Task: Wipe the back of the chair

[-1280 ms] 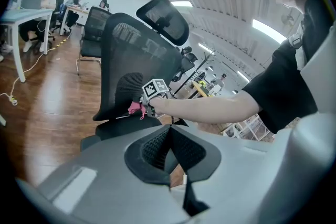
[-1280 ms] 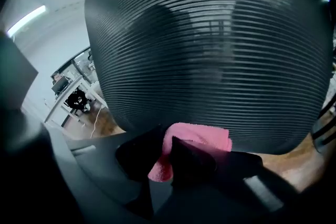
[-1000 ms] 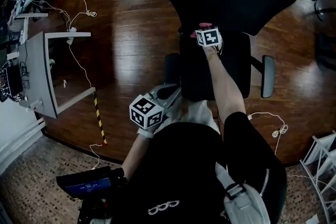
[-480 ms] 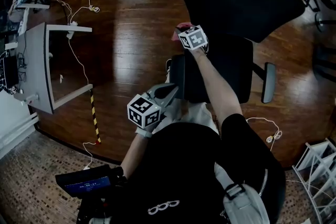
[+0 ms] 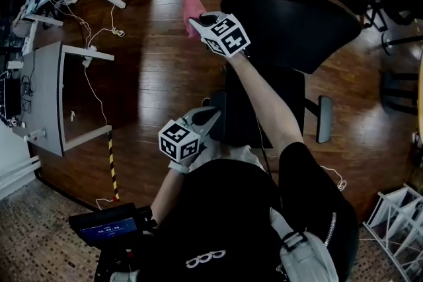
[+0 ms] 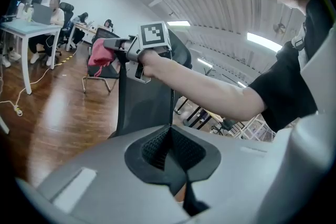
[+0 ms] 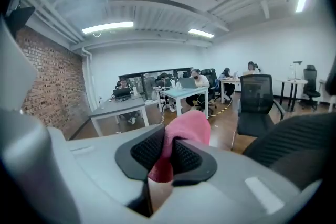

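**Pink Cloth Being Held Beside the Chair Back**

At the left edge of the head view, a grey desk is being shown on the wooden floor, well apart from the chair. Low in the middle of that view, the left gripper is being held close to the person's body, just beside the chair seat. In the left gripper view its jaws are being pressed together, and nothing is being gripped between them.

Higher up, left of the frame's centre, the right gripper is being held out at the end of a stretched arm. Its jaws are being clamped on a pink cloth. In the right gripper view a fold of it is being pinched between the pads, and the rest is being left to bulge out past them.

To the right, the upper right of the head view is being taken up by the black chair back. The cloth is being held just beside the back's left edge, near the top and over bare floor. Whether cloth and back are touching cannot be told.
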Available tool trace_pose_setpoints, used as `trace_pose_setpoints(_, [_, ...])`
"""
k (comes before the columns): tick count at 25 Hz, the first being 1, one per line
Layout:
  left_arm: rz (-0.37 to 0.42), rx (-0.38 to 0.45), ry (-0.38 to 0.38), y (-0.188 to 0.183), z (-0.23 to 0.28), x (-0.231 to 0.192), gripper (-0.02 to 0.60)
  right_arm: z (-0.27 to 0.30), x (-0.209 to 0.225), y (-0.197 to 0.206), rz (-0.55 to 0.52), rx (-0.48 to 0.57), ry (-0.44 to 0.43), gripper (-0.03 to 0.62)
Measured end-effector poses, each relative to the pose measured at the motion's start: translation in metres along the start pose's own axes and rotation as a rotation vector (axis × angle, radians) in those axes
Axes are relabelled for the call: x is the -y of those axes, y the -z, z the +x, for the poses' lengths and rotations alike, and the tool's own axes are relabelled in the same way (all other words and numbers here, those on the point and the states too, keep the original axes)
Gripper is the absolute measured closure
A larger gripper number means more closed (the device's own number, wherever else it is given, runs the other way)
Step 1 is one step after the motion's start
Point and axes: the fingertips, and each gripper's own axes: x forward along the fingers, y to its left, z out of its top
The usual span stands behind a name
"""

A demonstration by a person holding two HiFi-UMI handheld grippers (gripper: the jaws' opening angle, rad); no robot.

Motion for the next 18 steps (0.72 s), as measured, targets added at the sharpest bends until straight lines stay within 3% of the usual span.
trace_pose_setpoints(4, [0.04,0.046,0.0,-0.007,0.008,-0.002,0.591,-0.026,0.031,0.005,0.004,0.0,0.1,0.556])
trace_pose_setpoints(8, [0.052,0.06,0.001,-0.026,0.016,-0.004,0.591,-0.054,0.083,0.008,0.085,0.007,0.219,0.556])
trace_pose_setpoints(13, [0.05,0.049,0.003,-0.042,0.032,0.003,0.591,-0.077,0.108,-0.003,0.076,0.015,0.234,0.556])
trace_pose_setpoints(18, [0.054,0.029,0.021,-0.053,0.049,0.017,0.591,-0.115,0.144,-0.005,0.113,0.022,0.318,0.556])
